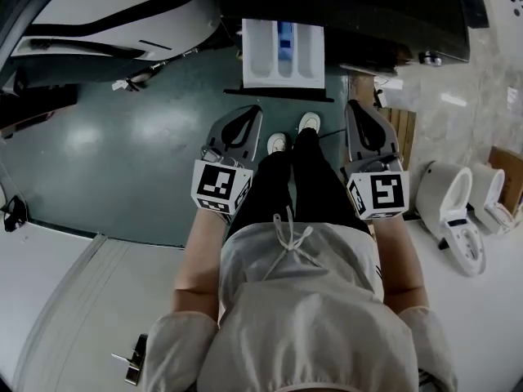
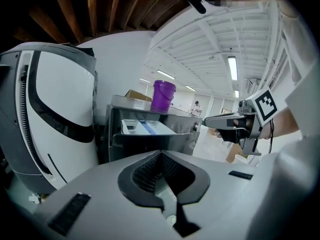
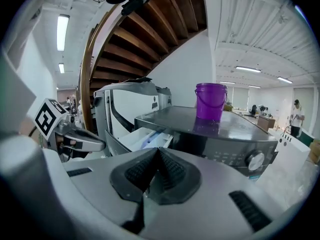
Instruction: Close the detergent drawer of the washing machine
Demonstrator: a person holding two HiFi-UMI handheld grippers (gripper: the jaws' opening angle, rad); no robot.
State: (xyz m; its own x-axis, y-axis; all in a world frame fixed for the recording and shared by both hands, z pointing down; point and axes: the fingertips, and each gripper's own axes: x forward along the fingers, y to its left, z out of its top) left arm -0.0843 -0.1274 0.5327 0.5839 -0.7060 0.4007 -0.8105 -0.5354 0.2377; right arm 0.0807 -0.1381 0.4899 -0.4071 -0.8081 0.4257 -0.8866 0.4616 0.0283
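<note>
The dark washing machine (image 1: 368,11) stands at the top of the head view. Its white detergent drawer (image 1: 283,53), with a blue insert, is pulled out toward me. My left gripper (image 1: 249,109) hangs shut below the drawer's left corner, apart from it, holding nothing. My right gripper (image 1: 356,104) is shut and empty to the drawer's right. In the left gripper view the drawer (image 2: 145,128) lies ahead of the shut gripper (image 2: 161,154), and the right gripper (image 2: 207,120) shows at the right. In the right gripper view the drawer (image 3: 142,138) lies ahead and to the left of the shut gripper (image 3: 159,151).
A purple bucket (image 3: 210,101) stands on the washer's top. A large white machine (image 1: 106,6) fills the left. Two white toilets (image 1: 458,211) stand on the floor at the right, beside a wooden pallet (image 1: 400,129). The person's white shoes (image 1: 294,133) are below the drawer.
</note>
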